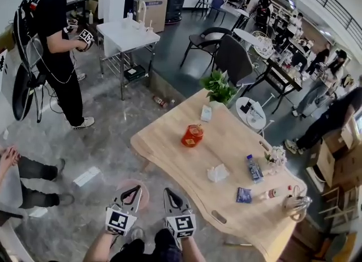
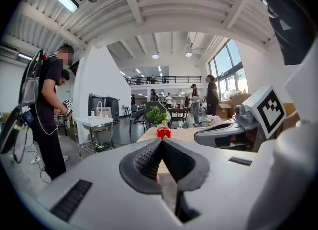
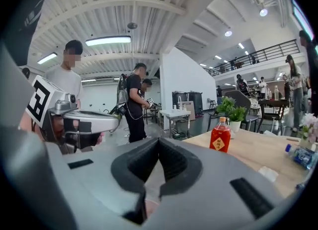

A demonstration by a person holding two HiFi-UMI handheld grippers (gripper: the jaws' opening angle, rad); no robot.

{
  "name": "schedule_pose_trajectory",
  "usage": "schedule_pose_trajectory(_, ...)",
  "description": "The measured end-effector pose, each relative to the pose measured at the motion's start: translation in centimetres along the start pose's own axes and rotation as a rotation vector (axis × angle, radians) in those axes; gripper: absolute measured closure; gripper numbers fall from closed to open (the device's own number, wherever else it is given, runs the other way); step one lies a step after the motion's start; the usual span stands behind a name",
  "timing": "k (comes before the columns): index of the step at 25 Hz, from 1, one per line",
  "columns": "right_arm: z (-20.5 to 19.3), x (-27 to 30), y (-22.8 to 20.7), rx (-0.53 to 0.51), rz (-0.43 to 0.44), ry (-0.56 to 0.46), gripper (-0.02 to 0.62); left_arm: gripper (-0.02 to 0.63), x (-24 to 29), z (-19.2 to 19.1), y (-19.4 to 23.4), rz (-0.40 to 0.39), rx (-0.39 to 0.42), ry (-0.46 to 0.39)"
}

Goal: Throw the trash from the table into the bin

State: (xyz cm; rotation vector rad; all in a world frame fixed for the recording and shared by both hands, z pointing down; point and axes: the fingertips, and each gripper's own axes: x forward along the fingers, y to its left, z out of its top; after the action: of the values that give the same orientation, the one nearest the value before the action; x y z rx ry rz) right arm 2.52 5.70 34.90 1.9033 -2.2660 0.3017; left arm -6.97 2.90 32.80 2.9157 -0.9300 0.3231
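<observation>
On the wooden table stand a red bottle, a crumpled white tissue, a water bottle, a blue packet and a small bottle lying flat. A pink bin sits on the floor by the table's near corner, partly hidden under my left gripper. My right gripper is beside the left one. Both are shut and empty, short of the table. From the left gripper the red bottle shows straight ahead. From the right gripper the bottle and tissue lie to the right.
A potted plant and flowers stand on the table. A person holding grippers stands at the far left beside a white metal table. Dark chairs are behind the table; someone's legs reach in at the left edge.
</observation>
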Motion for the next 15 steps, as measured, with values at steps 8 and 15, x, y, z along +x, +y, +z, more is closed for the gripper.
schedule_pose_trajectory(8,0.8,-0.5,-7.3,0.003,-0.140,-0.032,0.589,0.600,4.7,1.2,-2.1,-0.101,0.021,-0.019)
schedule_pose_trajectory(15,1.3,1.8,-15.2,-0.021,-0.189,-0.035,0.589,0.600,11.1,1.1,-1.8,-0.097,0.018,-0.006)
